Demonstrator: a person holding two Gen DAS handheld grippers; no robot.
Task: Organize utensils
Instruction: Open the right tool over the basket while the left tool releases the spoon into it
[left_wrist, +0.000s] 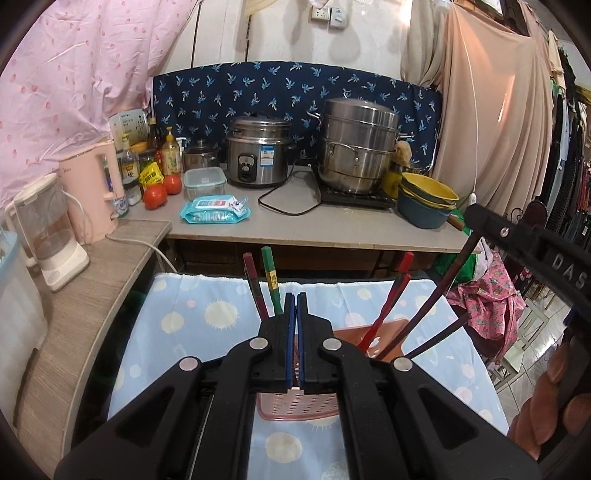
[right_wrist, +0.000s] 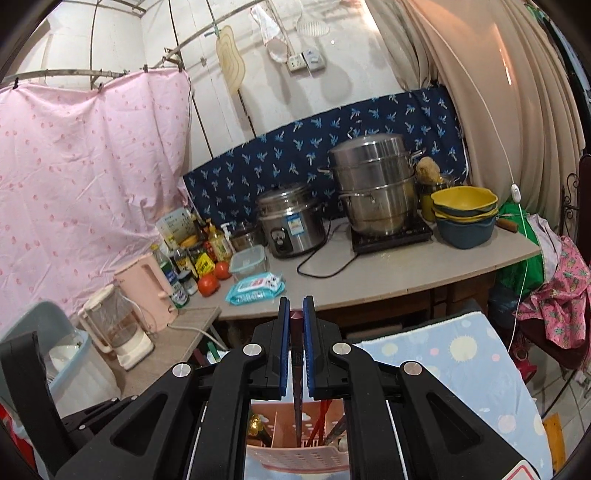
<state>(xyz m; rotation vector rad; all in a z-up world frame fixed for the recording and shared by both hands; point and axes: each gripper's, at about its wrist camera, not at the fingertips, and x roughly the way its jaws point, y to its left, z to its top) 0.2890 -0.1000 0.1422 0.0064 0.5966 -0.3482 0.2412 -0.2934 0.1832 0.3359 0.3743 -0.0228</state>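
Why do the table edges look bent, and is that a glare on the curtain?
Left wrist view: the fisheye lens bows the counter edge and blackens the corners; a bright streak of glare lies on the beige curtain. Right wrist view: same bending, counter tilted, glare on the curtain; soft utensil shadows fall on the wall.

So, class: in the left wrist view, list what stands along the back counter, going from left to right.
Pink kettle → tomatoes → clear lidded container → rice cooker → stacked steel steamer pot → stacked yellow and blue bowls.
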